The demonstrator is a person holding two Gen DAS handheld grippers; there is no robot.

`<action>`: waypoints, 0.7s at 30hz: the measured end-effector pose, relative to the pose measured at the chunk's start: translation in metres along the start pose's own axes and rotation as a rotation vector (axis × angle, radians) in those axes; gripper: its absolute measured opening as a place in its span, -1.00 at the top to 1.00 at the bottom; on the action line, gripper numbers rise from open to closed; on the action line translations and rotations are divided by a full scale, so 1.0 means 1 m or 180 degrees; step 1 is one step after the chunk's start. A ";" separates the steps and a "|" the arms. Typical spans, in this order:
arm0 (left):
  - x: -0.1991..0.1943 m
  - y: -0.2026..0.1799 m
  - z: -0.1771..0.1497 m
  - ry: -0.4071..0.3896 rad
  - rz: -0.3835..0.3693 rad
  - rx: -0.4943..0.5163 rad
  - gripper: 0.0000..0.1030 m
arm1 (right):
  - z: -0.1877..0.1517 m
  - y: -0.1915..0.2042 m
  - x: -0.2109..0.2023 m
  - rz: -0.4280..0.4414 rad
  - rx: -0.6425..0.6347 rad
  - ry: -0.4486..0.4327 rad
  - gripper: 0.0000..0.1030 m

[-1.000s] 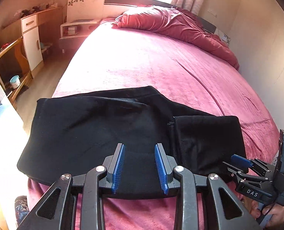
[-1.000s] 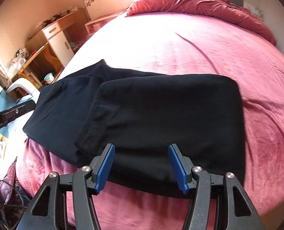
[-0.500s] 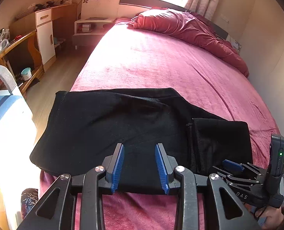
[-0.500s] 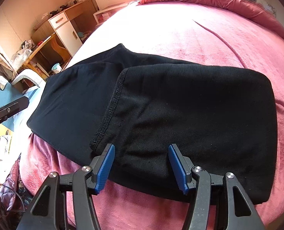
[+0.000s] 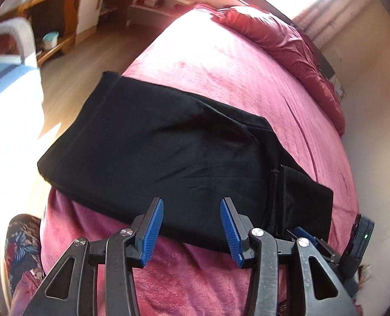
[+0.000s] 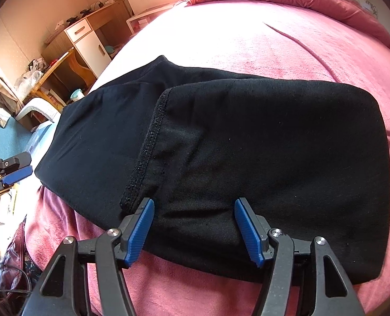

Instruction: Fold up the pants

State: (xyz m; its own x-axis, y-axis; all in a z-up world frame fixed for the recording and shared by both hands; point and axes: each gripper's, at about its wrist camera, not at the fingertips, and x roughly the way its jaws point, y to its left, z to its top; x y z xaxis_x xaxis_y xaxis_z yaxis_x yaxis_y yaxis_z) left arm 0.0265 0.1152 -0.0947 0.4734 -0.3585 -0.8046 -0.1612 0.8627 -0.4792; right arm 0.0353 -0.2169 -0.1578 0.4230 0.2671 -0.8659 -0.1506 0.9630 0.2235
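Blue pads frame both of my views, nothing pinched between them. My left gripper (image 5: pixel 191 229) has just been spreading its jaws; they stand apart above the near hem of the black pants (image 5: pixel 168 155), with only air between the fingers (image 5: pixel 152 233). My right gripper (image 6: pixel 193 227) stands wider, its jaws having opened a little more too, and it hangs over the near edge of the folded leg section (image 6: pixel 274 158) without pinching the cloth. That folded layer lies on top of the pants' right portion, its rough seamed edge (image 6: pixel 149 147) running away from my right gripper's left pad. The pants (image 6: pixel 97 137) lie flat across the near end of the bed, on the pink velvety bedspread (image 6: pixel 274 42), their left end reaching the bed's edge. Farther off, a bunched red duvet (image 5: pixel 282 42) sits at the head of the bed. Beyond the bed's left side stand a wooden desk (image 6: pixel 63 65) and a white cabinet (image 6: pixel 89 44) on wood flooring.
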 end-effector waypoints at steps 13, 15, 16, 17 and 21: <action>0.005 0.153 -0.009 0.0040 -0.0461 -0.2117 0.15 | -0.005 -0.004 -0.002 0.0045 0.0043 -0.0075 -0.29; 0.014 0.159 -0.009 0.0062 -0.0517 -0.2215 0.15 | -0.005 -0.004 -0.003 0.0040 0.0038 -0.0075 -0.29; 0.019 0.161 -0.010 0.0060 -0.0475 -0.2264 0.15 | -0.006 -0.004 -0.003 0.0035 0.0033 -0.0074 -0.29; 0.022 0.164 -0.010 0.0051 -0.0479 -0.2301 0.15 | -0.005 -0.004 -0.002 0.0030 0.0029 -0.0072 -0.30; 0.030 0.167 -0.005 -0.0050 -0.0489 -0.2281 0.20 | -0.005 -0.003 -0.002 0.0013 0.0008 -0.0070 -0.30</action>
State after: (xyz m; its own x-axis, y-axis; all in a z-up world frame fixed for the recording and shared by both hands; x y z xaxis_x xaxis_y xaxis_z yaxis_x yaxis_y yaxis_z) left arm 0.0095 0.2473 -0.2006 0.5478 -0.4468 -0.7073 -0.6162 0.3563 -0.7024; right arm 0.0305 -0.2202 -0.1588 0.4418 0.2718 -0.8549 -0.1503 0.9620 0.2282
